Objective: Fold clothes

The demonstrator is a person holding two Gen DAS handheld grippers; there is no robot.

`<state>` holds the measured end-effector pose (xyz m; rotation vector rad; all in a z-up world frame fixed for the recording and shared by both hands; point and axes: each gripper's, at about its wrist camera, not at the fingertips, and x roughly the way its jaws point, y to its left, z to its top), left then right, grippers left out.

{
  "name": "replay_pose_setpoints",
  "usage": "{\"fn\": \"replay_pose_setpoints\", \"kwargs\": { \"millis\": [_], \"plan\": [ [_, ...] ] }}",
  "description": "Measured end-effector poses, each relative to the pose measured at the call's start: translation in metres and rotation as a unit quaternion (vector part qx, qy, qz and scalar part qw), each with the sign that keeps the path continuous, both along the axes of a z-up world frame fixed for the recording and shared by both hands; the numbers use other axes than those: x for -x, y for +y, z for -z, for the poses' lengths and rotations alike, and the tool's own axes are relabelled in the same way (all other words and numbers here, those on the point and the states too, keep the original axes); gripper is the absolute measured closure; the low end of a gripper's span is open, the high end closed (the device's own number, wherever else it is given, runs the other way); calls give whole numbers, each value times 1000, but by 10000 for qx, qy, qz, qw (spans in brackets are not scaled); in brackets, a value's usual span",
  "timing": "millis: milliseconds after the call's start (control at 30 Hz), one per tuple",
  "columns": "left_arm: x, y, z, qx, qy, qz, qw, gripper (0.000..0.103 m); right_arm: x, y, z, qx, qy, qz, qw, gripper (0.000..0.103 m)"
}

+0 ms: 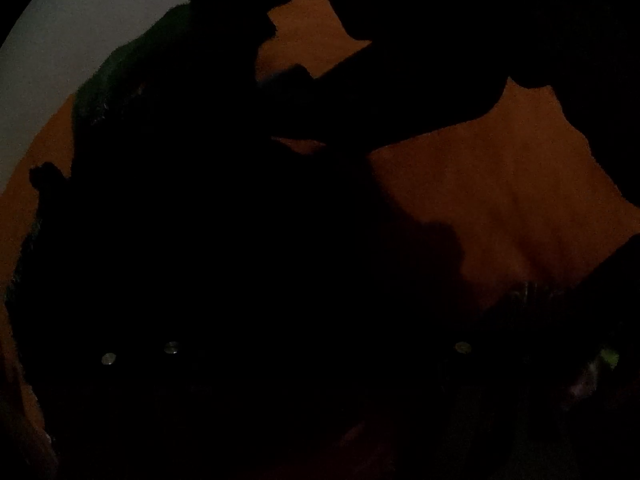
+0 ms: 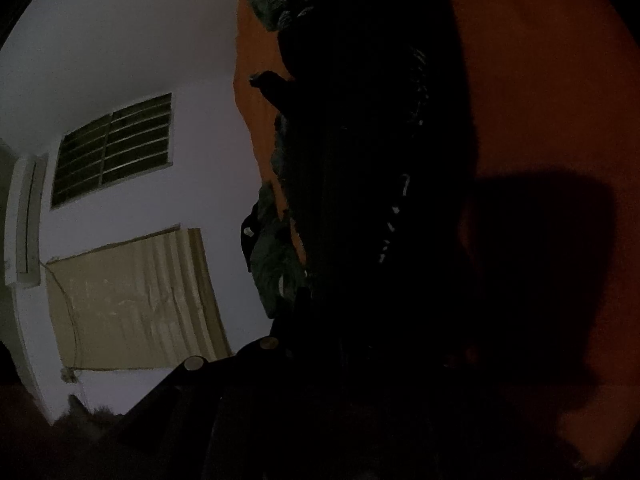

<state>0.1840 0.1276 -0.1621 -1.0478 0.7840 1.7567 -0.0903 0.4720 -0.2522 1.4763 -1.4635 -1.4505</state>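
Left wrist view: it is very dark here. A big black cloth (image 1: 180, 240) fills most of the picture, right in front of the left tongs (image 1: 280, 360) and off to their left side. It has no clear shape, only a lumpy, jagged edge. Under it lies an orange sheet (image 1: 500, 200), soft, with gentle wrinkles, ahead of the tongs and to their right. Far off on the left is a pale wall (image 1: 60, 40). Only some small shiny screws show on the tongs. I cannot tell if they are apart, together, or pinching the cloth.

Right wrist view: the camera is tipped sideways. The black cloth (image 2: 352, 160) runs straight ahead of the right tongs (image 2: 320, 400) in a long dark band, with a thin line of pale stitches along it. Some green patterned cloth (image 2: 272, 264) peeks out just beside it. The orange sheet (image 2: 540, 80) lies on the far side. A barred window (image 2: 116, 148) and a tan curtain (image 2: 132, 300) sit in the wall. These tongs are too dark to read as well.

How far along: the cloth looks bunched and not flat, but no neat fold shows. It may be partly folded or just rumpled.
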Motion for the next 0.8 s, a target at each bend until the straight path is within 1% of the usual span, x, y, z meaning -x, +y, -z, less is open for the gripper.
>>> {"fn": "replay_pose_setpoints", "kwargs": {
  "millis": [67, 100, 133, 167, 200, 233, 267, 333, 467, 533, 600, 633, 667, 733, 800],
  "plan": [
    [8, -8, -8, -214, -263, -64, 9994, 52, 1, 7, 5, -57, -47, 41, 10000, 91],
    [14, -14, -13, -376, -505, -131, 9979, 52, 3, 8, 6, -75, -66, 48, 9999, 91],
    [21, -20, -17, -541, -778, -216, 9953, 53, 6, 10, 7, -114, -70, 39, 9999, 88],
    [27, -25, -21, -665, -929, -304, 9930, 55, 14, 14, 6, -274, 2, -56, 9996, 72],
    [33, -31, -24, -779, -1047, -393, 9907, 55, 22, 19, 6, -460, 90, -138, 9988, 62],
    [38, -37, -29, -888, -1152, -446, 9884, 55, 33, 28, 5, -747, 236, -140, 9968, 46],
    [42, -43, -33, -983, -1243, -484, 9862, 55, 45, 34, 5, -824, 240, -98, 9963, 43],
    [44, -47, -40, -1197, -1352, -491, 9823, 56, 70, 47, 7, -977, 247, -15, 9949, 42],
    [40, -58, -53, -1512, -1387, -440, 9777, 56, 120, 71, 9, -1282, 262, 151, 9913, 39],
    [54, -68, -65, -1552, -1405, -479, 9767, 56, 144, 84, 10, -1434, 270, 235, 9890, 39],
    [58, -76, -68, -1588, -1461, -513, 9751, 56, 169, 95, 12, -1600, 265, 322, 9862, 34],
    [53, -92, -67, -1583, -1460, -523, 9751, 56, 180, 96, 12, -1772, 195, 394, 9832, 33],
    [51, -92, -66, -1576, -1470, -509, 9752, 56, 192, 96, 13, -1912, 104, 467, 9804, 32],
    [50, -80, -65, -1564, -1498, -470, 9751, 56, 209, 102, 24, -1845, -298, 631, 9804, 32],
    [46, -80, -63, -1566, -1509, -404, 9752, 56, 213, 106, 31, -1602, -574, 723, 9828, 28]
  ]
}}
